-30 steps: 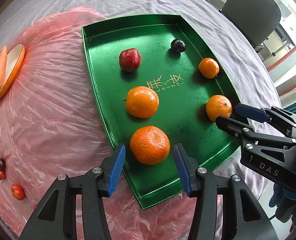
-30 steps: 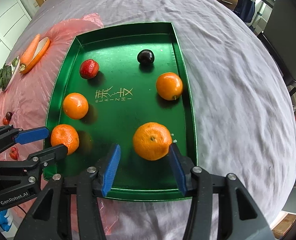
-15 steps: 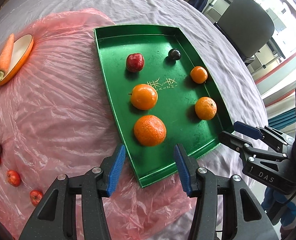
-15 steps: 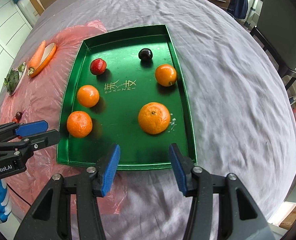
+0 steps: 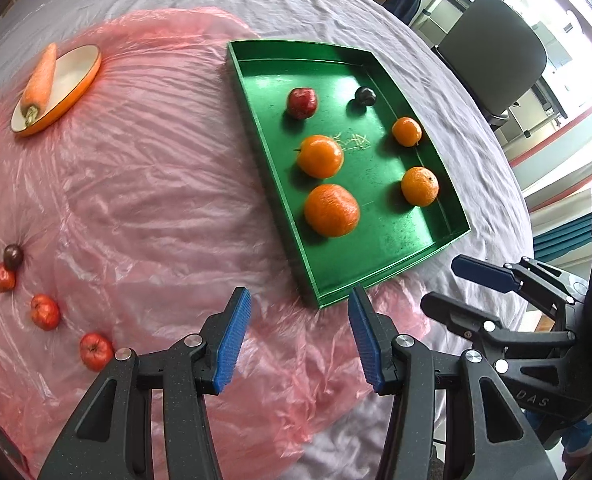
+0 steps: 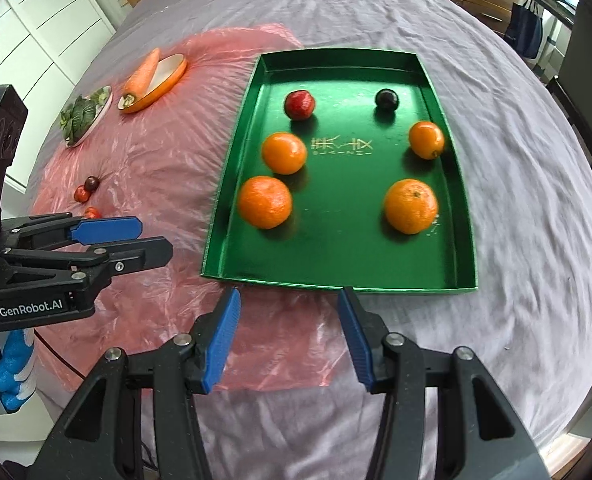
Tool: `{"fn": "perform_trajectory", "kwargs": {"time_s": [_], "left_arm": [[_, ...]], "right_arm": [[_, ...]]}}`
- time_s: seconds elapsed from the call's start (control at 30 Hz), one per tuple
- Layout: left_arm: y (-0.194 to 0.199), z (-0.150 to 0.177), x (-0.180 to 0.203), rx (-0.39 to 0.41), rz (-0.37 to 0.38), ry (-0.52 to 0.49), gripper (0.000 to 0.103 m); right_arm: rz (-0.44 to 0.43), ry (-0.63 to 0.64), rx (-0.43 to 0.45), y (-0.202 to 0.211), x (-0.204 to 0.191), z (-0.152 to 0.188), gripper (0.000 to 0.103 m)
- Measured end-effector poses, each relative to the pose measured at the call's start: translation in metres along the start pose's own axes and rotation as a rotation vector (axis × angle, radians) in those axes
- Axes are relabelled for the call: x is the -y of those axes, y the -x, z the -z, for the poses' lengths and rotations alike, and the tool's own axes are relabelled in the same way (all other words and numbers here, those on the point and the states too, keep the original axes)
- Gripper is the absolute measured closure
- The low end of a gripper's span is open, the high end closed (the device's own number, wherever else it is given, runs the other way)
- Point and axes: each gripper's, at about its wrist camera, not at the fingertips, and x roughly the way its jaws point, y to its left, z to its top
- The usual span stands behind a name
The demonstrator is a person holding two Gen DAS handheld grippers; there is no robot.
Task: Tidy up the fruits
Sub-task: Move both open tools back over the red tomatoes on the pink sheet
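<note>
A green tray [image 5: 375, 240] [image 6: 335, 248] lies on the grey cloth. It holds four oranges [image 5: 331, 210] [image 6: 410, 206], a red fruit [image 5: 301, 103] [image 6: 299, 105] and a dark plum [image 5: 365, 96] [image 6: 387, 99]. My left gripper [image 5: 297, 320] [image 6: 152, 236] hovers open over the pink plastic sheet, just short of the tray's near left corner. My right gripper [image 6: 290, 300] [image 5: 447, 284] hangs open in front of the tray's near edge. Neither gripper holds anything.
On the pink plastic sheet [image 5: 156, 200], left of the tray, lie small red fruits [image 5: 44, 312] and a dark one [image 5: 13, 255]. A carrot [image 5: 40, 76] rests on an orange-rimmed plate, with a plate of greens [image 6: 82, 114] beside it. A grey chair [image 5: 495, 60] stands beyond the table.
Both grippers have drawn back from the tray and risen. The oranges that lay between their open fingers now sit in the tray, well ahead of the fingertips.
</note>
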Motion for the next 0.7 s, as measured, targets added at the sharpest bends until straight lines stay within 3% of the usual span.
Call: {"fn": "perform_trajectory", "kwargs": {"time_s": [0.43,0.7], "left_arm": [[0.03,0.042,-0.079,0.01,-0.038,0.159,0.058],[0.057,0.064,-0.143,0.043,-0.114,0.255,0.058]], "right_arm": [[-0.134,0.135,-0.057,-0.021,-0.079,0.0,0.021],[-0.213,0.24,-0.092,-0.038,-0.13,-0.002,0.043]]}}
